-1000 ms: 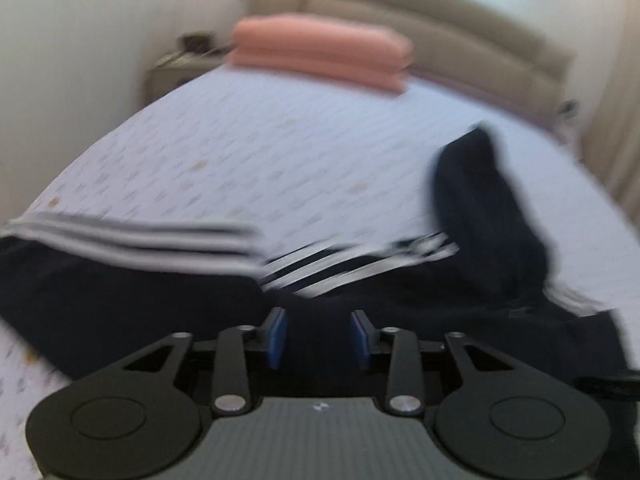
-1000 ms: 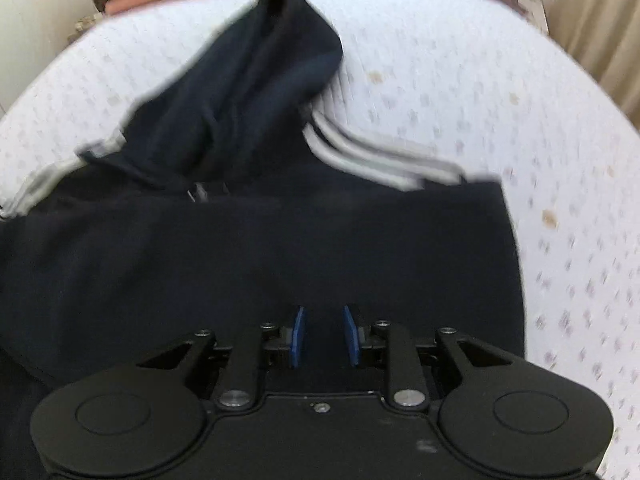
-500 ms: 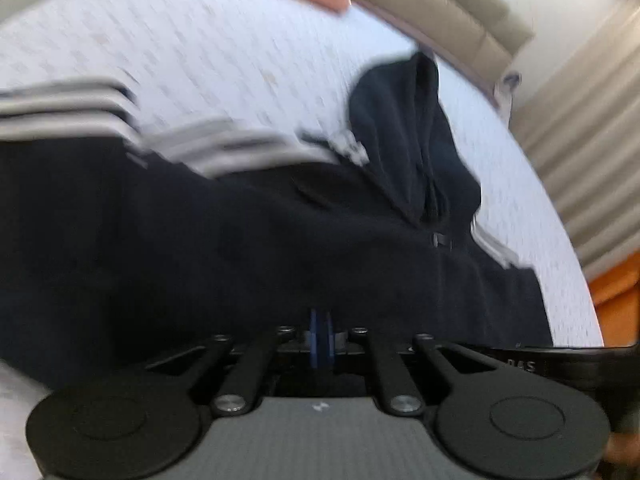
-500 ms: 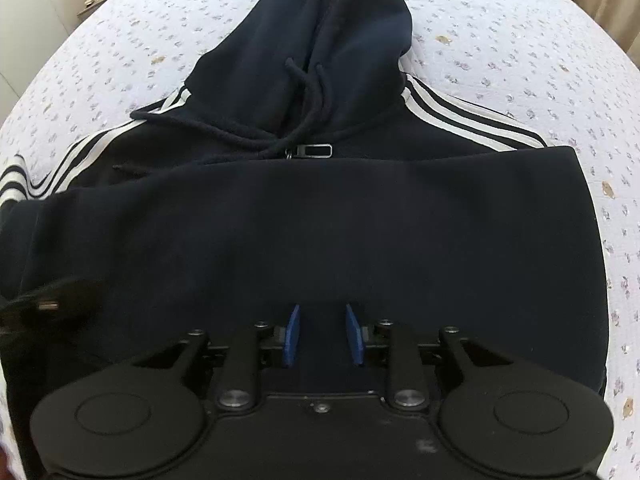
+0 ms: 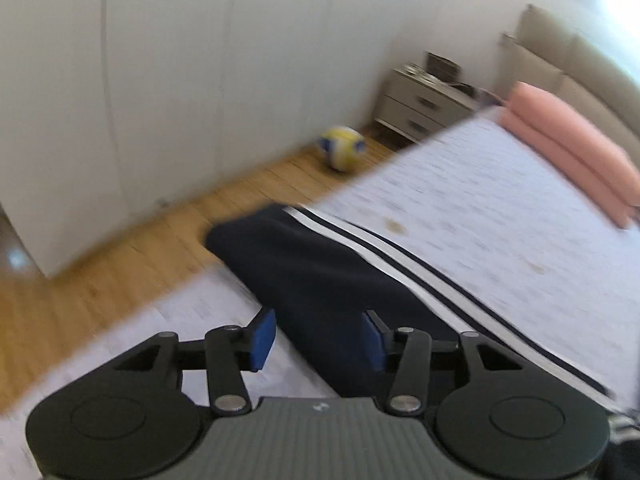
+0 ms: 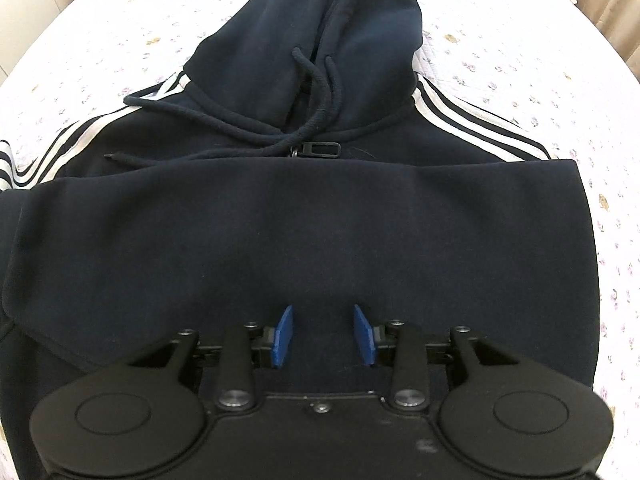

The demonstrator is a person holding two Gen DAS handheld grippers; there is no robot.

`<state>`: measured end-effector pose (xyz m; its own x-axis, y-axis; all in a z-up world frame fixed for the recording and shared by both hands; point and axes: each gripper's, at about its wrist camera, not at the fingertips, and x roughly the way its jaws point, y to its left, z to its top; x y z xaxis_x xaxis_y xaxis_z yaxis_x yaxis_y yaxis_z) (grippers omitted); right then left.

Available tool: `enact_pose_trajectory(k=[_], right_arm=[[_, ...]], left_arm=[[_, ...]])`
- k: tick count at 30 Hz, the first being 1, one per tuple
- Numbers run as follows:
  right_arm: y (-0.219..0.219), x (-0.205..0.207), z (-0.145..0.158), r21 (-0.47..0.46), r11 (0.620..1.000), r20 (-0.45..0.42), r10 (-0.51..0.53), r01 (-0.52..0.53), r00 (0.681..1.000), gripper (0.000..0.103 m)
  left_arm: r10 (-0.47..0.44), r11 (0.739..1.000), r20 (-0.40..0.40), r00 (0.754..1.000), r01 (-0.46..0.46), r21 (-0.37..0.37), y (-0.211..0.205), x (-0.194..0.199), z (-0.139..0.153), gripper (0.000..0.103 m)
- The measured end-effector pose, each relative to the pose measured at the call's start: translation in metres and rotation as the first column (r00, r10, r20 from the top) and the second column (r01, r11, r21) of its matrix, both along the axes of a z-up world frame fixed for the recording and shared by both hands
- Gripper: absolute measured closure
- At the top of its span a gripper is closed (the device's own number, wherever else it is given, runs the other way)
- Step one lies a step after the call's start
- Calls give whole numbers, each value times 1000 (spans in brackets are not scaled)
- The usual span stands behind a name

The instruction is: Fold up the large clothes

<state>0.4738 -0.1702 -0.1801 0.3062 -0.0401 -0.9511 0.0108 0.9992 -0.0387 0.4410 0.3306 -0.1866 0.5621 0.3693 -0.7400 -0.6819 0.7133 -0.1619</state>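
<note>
Right wrist view: my right tongs [image 6: 322, 335] stand apart and empty over the folded-up lower body of the navy hoodie [image 6: 304, 240], which lies flat on the bed [image 6: 520, 80], hood [image 6: 320, 32] at twelve o'clock, drawstrings [image 6: 320, 92] trailing toward nine. My left tongs [image 5: 316, 338] are also apart, holding nothing, with the striped sleeve [image 5: 320, 264] running from between them to the bed edge at eleven o'clock, its cuff overhanging the wooden floor [image 5: 120, 264]. Next, I judge, I should grip that sleeve near the cuff, lift it clear and lay it straight across the body, keeping the stripes flat.
</note>
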Motion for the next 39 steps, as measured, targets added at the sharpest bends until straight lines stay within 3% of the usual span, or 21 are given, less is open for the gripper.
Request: enact_pose_trajectory(k=[2, 6, 9, 11, 12, 14, 16, 21, 25, 29, 30, 31, 33, 35, 37, 39], right_arm=[[2, -1, 0, -16, 1000, 6, 4, -4, 1000, 56], [7, -4, 0, -54, 998, 17, 17, -16, 1000, 52], [8, -4, 0, -65, 998, 19, 15, -14, 1000, 46], [5, -4, 0, -56, 998, 17, 7, -6, 1000, 44], [4, -4, 0, -50, 999, 17, 5, -4, 1000, 43], [1, -5, 0, -40, 999, 19, 4, -3, 1000, 43], [-1, -6, 1, -32, 999, 26, 4, -3, 1000, 43], [-1, -16, 22, 18, 1000, 105, 6, -8, 995, 43], [28, -30, 46, 142, 979, 229, 110, -145, 967, 43], [66, -36, 39, 245, 926, 265, 220, -286, 939, 46], [70, -35, 34, 269, 916, 279, 222, -298, 934, 51], [74, -34, 29, 300, 902, 297, 221, -310, 929, 62], [82, -29, 15, 354, 877, 286, 229, -325, 930, 66], [95, -22, -8, 378, 857, 201, 293, -350, 935, 65], [96, -24, -6, 337, 848, 237, 344, -409, 909, 65], [83, -21, 8, 363, 838, 230, 343, -407, 911, 66]], left_arm=[[48, 999, 4, 999, -48, 0, 16, 5, -8, 48], [142, 986, 46, 989, -138, -90, 53, 15, -24, 31], [217, 965, -22, 976, -218, -144, 75, 25, -43, 30], [214, 962, -11, 977, -212, -170, 83, 29, -53, 28], [197, 969, -18, 980, -198, -147, 83, 35, -55, 32], [146, 984, -13, 989, -147, -103, 80, 43, -54, 69], [113, 991, 10, 994, -112, -79, 76, 46, -48, 93], [36, 999, 96, 995, -38, 23, 43, 38, -5, 93], [-32, 994, 193, 981, 12, 105, -1, 7, 50, 93], [-54, 986, 287, 956, 6, 166, -47, -37, 103, 93], [-62, 985, 303, 951, 8, 174, -57, -46, 113, 93], [-70, 983, 322, 944, 11, 182, -69, -56, 126, 93], [-109, 979, 363, 925, 36, 201, -92, -72, 149, 93], [-159, 975, 411, 898, 76, 211, -114, -87, 174, 93], [-216, 969, 470, 856, 128, 212, -139, -102, 198, 93], [-281, 958, 515, 810, 205, 200, -168, -111, 214, 93]])
